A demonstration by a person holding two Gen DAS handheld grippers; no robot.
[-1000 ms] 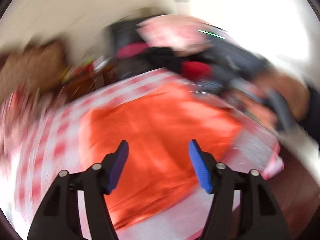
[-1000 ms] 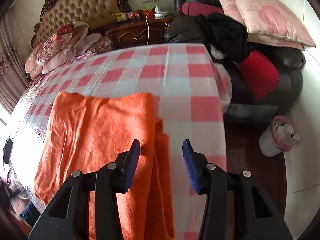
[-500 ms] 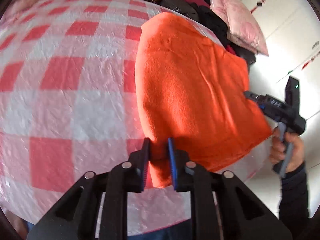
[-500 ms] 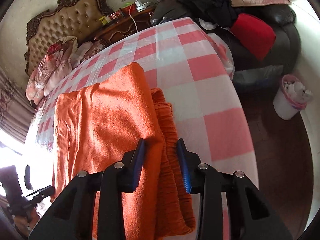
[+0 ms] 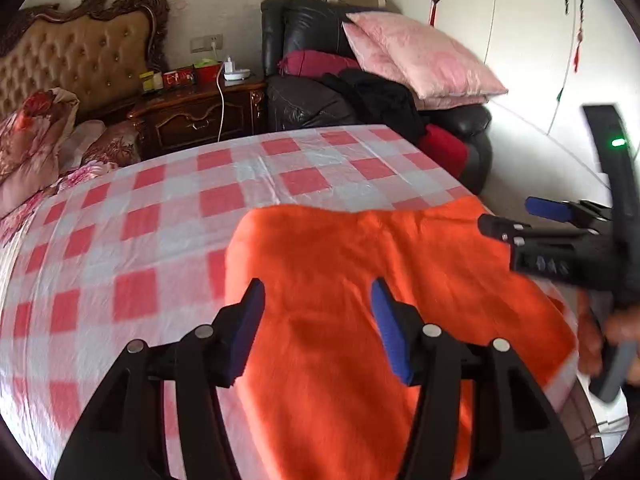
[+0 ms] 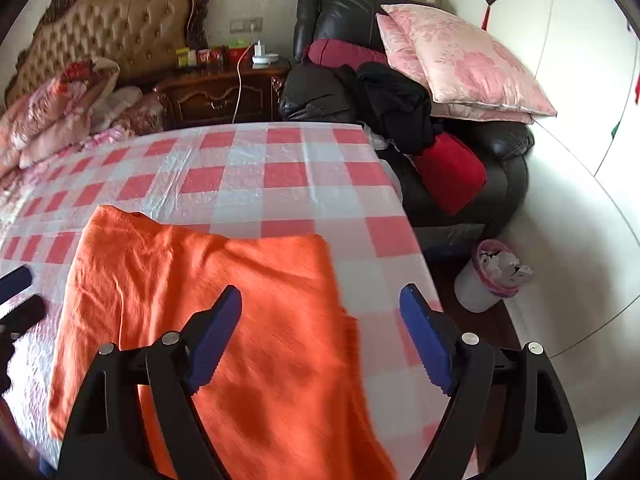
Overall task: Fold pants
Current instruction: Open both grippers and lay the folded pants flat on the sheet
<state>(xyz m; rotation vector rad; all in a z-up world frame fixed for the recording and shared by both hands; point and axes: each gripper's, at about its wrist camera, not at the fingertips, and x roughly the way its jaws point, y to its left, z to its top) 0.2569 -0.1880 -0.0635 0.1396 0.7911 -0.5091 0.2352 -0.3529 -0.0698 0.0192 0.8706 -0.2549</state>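
Both our grippers hover over the orange pants (image 6: 224,320), which lie folded flat on the checkered desk (image 6: 280,176). Left gripper (image 5: 318,320) jaws are opening with nothing clamped. Right gripper (image 6: 320,332) jaws are opening wide, pads clear of the fabric below.

A red and white checked cloth (image 6: 280,176) covers the table. Far left is a bed with a tan headboard (image 6: 120,28). Beside it stands a dark wooden nightstand (image 6: 224,94). On the right, a black sofa (image 6: 500,152) holds two pink pillows (image 6: 468,60) and a red cushion (image 6: 448,172). A small bin (image 6: 488,276) sits on the floor near it.
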